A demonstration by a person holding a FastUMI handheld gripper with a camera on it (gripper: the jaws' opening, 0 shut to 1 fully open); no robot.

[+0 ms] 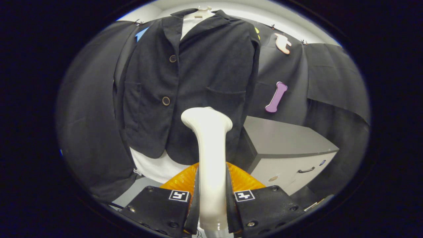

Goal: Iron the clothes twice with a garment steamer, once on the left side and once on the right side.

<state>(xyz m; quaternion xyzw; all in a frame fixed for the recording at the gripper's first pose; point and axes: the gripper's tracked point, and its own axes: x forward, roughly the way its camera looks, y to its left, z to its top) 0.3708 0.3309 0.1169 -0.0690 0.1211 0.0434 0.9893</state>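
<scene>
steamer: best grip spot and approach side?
Grip the garment steamer on its slim straight handle, below the flared head, coming from behind, opposite the jacket. The gripper is shut on the handle this way, so the head faces the fabric.

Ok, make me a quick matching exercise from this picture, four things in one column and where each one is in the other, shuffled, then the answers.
Things:
1. steamer
2. jacket
3. cabinet
4. white shirt

Places:
A. hanging just beyond the steamer's head
B. gripped between the gripper's fingers
C. showing below the jacket's hem
D. standing beside the jacket, drawer handle in view

Pairs: 1-B, 2-A, 3-D, 4-C
</scene>
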